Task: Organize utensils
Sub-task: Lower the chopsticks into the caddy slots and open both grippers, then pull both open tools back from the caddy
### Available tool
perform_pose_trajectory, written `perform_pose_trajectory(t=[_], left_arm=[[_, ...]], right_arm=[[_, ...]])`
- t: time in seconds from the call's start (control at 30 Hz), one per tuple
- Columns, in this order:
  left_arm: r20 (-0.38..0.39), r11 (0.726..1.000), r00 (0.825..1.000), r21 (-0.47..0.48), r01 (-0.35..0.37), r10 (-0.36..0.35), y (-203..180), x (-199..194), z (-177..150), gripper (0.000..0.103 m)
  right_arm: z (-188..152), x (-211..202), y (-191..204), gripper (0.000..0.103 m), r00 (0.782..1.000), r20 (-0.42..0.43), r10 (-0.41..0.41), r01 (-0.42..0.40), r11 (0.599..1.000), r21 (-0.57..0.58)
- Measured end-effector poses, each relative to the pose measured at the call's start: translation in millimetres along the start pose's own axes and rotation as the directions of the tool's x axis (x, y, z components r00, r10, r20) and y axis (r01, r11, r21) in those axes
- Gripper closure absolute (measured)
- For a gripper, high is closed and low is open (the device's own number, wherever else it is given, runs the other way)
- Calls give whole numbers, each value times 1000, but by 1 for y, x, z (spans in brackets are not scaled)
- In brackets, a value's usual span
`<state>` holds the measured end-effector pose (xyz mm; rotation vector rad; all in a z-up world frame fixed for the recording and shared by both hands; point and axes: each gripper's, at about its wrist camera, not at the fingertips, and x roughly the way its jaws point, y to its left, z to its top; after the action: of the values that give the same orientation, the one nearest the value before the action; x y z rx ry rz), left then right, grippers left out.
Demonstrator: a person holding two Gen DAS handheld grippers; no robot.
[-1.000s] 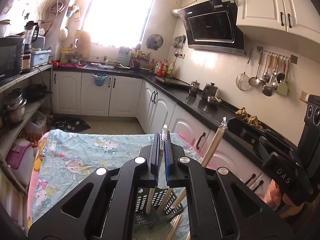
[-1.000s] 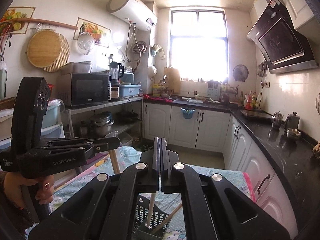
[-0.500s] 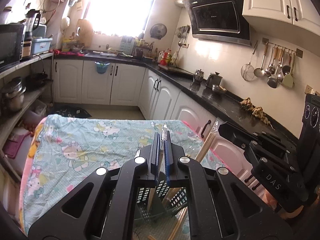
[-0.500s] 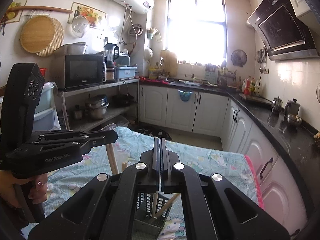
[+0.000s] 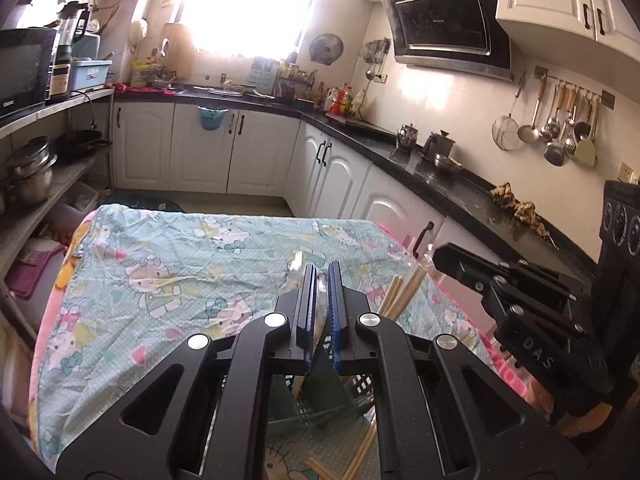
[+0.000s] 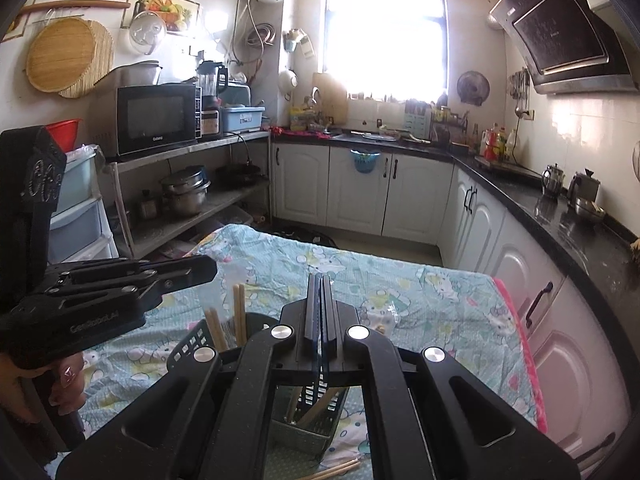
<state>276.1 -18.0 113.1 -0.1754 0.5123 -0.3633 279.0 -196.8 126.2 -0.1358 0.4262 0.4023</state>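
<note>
Beneath and ahead of both tools, the surface [image 5: 160, 280] under a pale green cartoon-print cloth. Left tool [image 5: 319, 270] tilted down over it, blue pads drawn narrow and pinching clear-wrapped sticks [image 5: 319, 322], tan wood showing in the slit. Right tool [image 6: 320, 280] just beside it on its right, likewise tilted down, jaws pressed nearly flat together; seen from the left wrist, clamped at its tip on wooden chopsticks [image 5: 404, 292] slanting down and away. Directly under both sets of jaws, a dark slatted basket [image 6: 188, 346] standing on the cloth, with the lower ends of the gripped sticks reaching into it. Behind the left tool, a hand [image 6: 68, 384] around its grip. Nearer than the basket, below the tools, loose chopsticks [image 6: 336, 468] lying flat on the cloth.
</note>
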Motion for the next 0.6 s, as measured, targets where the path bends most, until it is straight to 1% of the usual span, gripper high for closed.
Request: perform_pose_trajectory(t=[0.03, 0.07, 0.1, 0.13, 0.17, 0.2, 0.27, 0.33, 0.37, 0.4, 0.43, 0.47, 0.53, 0.6], left_arm=[[-3, 1000, 1000, 4, -5, 5, 1, 0, -2, 96], [-5, 1000, 1000, 9, -10, 10, 1, 0, -4, 93], [-7, 1000, 1000, 13, -14, 14, 0, 0, -5, 86], [-5, 1000, 1000, 16, -20, 20, -1, -1, -6, 77], [-1, 999, 1000, 22, -27, 27, -1, -3, -7, 73], [2, 999, 1000, 26, -31, 31, -2, -4, -8, 67], [12, 999, 999, 31, -41, 40, -2, -9, -8, 63], [22, 998, 998, 27, -55, 54, -2, -14, -7, 51], [30, 998, 998, 21, -58, 57, -1, -17, -7, 48], [38, 998, 998, 13, -56, 55, 0, -21, -6, 42], [44, 999, 998, 6, -50, 50, 1, -23, -5, 37], [48, 999, 998, 1, -46, 45, 2, -26, -4, 35], [62, 999, 997, -1, -55, 55, 3, -31, -2, 27], [65, 998, 996, -7, -59, 59, 4, -35, -1, 23]], right_arm=[[-2, 1, 0, 101, 1000, -4, -7, 7, 1000, 2], [-3, 2, -1, 96, 1000, -7, -8, 8, 1000, 6], [-4, 2, -1, 85, 1000, -9, -11, 11, 1000, 11], [-5, 1, -2, 77, 1000, -8, -17, 17, 1000, 17], [-6, 0, -2, 67, 1000, -2, -20, 20, 1000, 22], [-6, -1, -3, 67, 1000, 1, -21, 21, 1000, 23], [-7, -2, -3, 67, 1000, 2, -23, 23, 999, 23], [-8, -5, -5, 63, 1000, 9, -28, 28, 999, 25], [-9, -7, -6, 58, 999, 12, -30, 29, 999, 28], [-10, -9, -7, 54, 999, 17, -33, 32, 999, 34], [-10, -11, -9, 53, 999, 19, -33, 32, 999, 38], [-11, -12, -9, 53, 999, 19, -33, 33, 999, 39], [-11, -15, -11, 53, 999, 23, -39, 38, 998, 39], [-12, -18, -11, 50, 999, 24, -42, 41, 998, 41]])
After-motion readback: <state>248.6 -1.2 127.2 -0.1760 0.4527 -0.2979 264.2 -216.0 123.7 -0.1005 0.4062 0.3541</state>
